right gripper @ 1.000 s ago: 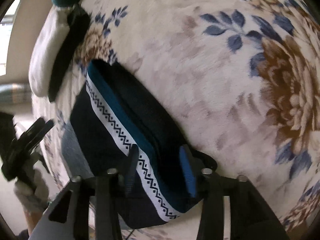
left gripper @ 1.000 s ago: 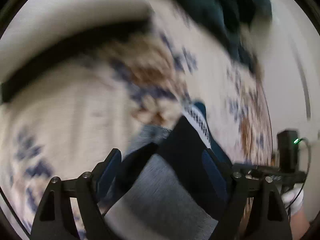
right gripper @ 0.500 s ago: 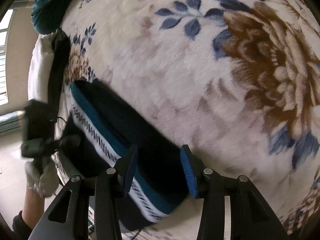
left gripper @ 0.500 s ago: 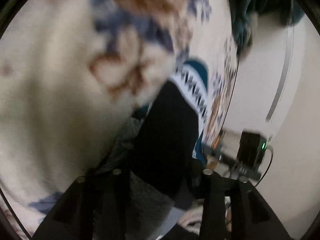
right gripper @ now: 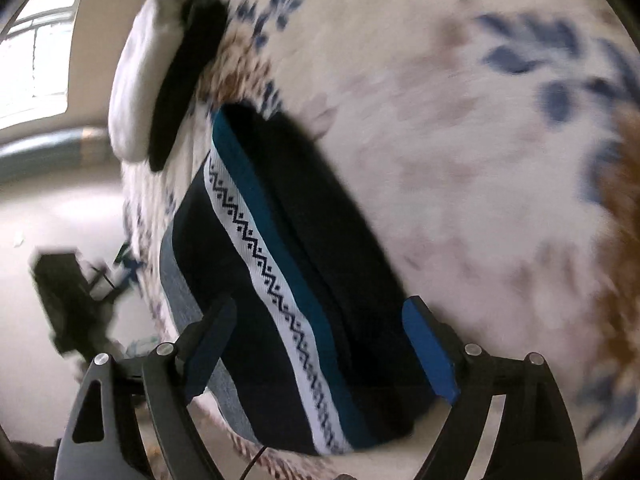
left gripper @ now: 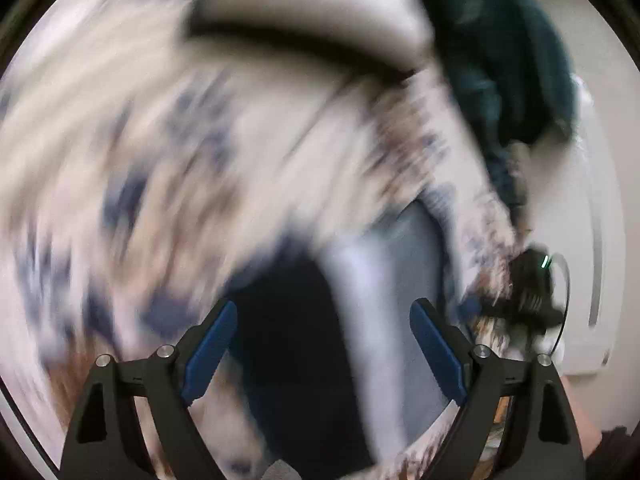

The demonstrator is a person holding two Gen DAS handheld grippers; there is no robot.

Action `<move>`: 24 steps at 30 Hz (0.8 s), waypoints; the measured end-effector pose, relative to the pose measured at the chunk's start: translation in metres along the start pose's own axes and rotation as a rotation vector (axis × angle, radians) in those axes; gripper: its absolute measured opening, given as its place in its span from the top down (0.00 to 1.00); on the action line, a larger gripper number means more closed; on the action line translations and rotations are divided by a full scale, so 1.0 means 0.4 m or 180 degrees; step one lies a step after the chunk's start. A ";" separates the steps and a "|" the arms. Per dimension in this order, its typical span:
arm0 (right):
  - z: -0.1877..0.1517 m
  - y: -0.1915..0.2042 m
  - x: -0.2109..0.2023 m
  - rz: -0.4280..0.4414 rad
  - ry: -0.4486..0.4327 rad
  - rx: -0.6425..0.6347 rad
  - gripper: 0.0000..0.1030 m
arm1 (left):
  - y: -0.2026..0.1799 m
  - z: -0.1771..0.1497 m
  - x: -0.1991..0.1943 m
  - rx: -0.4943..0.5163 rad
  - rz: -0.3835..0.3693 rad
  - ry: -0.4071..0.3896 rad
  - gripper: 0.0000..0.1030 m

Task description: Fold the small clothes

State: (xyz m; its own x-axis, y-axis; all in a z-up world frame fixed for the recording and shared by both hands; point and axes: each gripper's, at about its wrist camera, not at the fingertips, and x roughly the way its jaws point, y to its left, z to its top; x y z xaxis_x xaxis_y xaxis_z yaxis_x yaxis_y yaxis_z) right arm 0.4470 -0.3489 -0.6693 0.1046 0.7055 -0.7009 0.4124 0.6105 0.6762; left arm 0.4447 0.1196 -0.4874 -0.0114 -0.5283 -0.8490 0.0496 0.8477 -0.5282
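Observation:
A small folded garment (right gripper: 280, 264), dark navy with a teal band, a white zigzag stripe and a grey part, lies on the floral blanket (right gripper: 460, 128) near its edge. My right gripper (right gripper: 320, 312) is open, its blue pads either side of the garment's near end. In the blurred left wrist view the same garment (left gripper: 304, 340) shows as dark and grey cloth between the jaws of my left gripper (left gripper: 322, 316), which is open. The left gripper also shows at the left of the right wrist view (right gripper: 68, 300), off the blanket's edge.
A white and black folded item (right gripper: 148, 80) lies at the far end of the blanket. A teal garment (left gripper: 512, 52) lies beyond it. The pale floor (right gripper: 48, 216) and a window (right gripper: 36, 60) are to the left.
Both grippers have opened wider around the garment. The left wrist view has swung fast and is heavily blurred. The right gripper has shifted slightly over the garment's near end.

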 end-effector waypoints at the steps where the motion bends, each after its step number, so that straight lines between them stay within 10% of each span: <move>1: 0.019 -0.003 0.024 0.0000 0.0103 -0.0052 0.15 | 0.034 -0.030 0.010 -0.0137 0.0012 0.0061 0.14; 11: 0.071 0.014 0.064 -0.0057 0.0518 -0.0525 0.08 | 0.112 -0.140 0.121 -0.0787 -0.0327 -0.0090 0.14; 22: 0.029 0.091 0.197 0.0610 0.1095 -0.0756 0.05 | 0.115 -0.110 0.115 -0.0945 -0.0798 -0.0214 0.06; 24: 0.015 0.082 0.187 0.0565 0.0922 -0.0691 0.37 | 0.097 -0.107 0.102 -0.0933 -0.1038 -0.0388 0.36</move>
State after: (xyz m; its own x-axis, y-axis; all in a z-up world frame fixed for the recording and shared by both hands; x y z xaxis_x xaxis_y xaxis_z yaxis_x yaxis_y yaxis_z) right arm 0.4736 -0.2784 -0.7009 -0.1151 0.8601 -0.4970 0.2069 0.5101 0.8349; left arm 0.4034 0.1330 -0.5430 0.1391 -0.7569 -0.6385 -0.2221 0.6045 -0.7650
